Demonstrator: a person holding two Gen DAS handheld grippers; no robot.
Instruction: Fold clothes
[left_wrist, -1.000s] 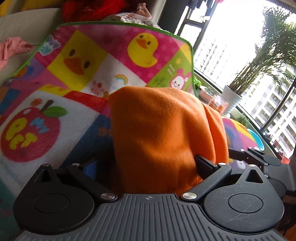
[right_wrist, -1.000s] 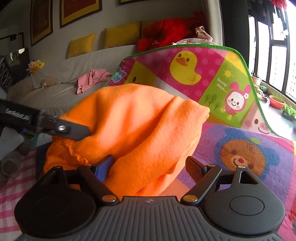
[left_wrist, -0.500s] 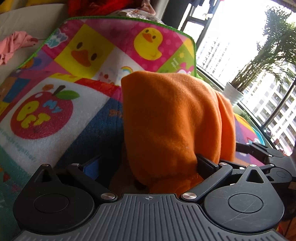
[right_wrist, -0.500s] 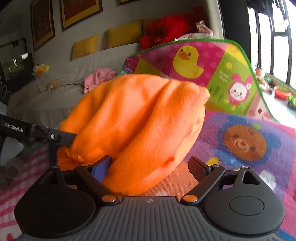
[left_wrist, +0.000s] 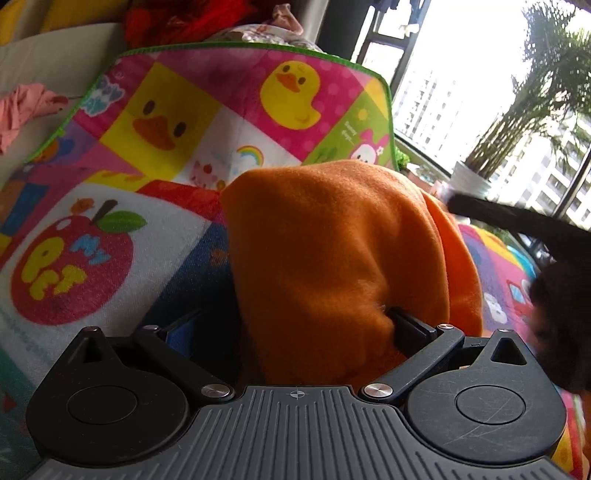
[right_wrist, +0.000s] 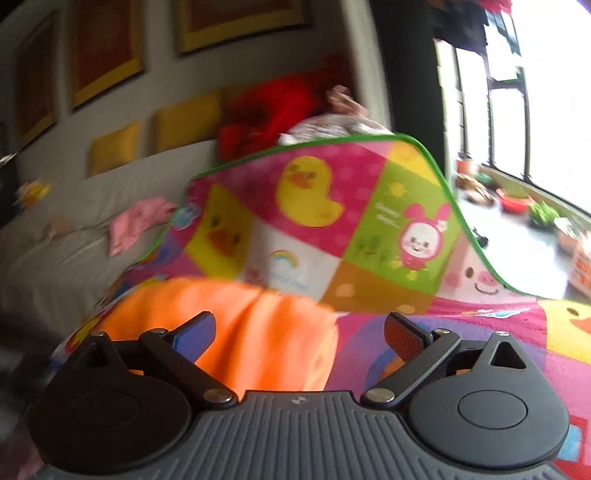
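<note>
An orange fleece garment (left_wrist: 332, 258) sits bunched in a tall mound on the colourful play mat (left_wrist: 110, 229). My left gripper (left_wrist: 291, 317) has wide jaws around its near end. The right finger (left_wrist: 410, 328) digs into the fleece, and the left pad (left_wrist: 181, 328) stands apart from it. In the blurred right wrist view the garment (right_wrist: 229, 332) lies low by the left finger. My right gripper (right_wrist: 299, 321) is opening, and neither pad presses on cloth. One of its dark fingers (left_wrist: 517, 225) crosses the right side of the left wrist view.
The mat's far end (right_wrist: 332, 206) curls up with a green edge. Behind it are a grey sofa (right_wrist: 74, 229) with a pink garment (right_wrist: 136, 221), yellow cushions and a red heap (right_wrist: 273, 107). To the right are windows, a potted plant (left_wrist: 476, 177) and small pots.
My right gripper has let go of the orange garment, widened its jaws and pulled back and up, so the fleece now sits low in its view. The left gripper has barely moved.
</note>
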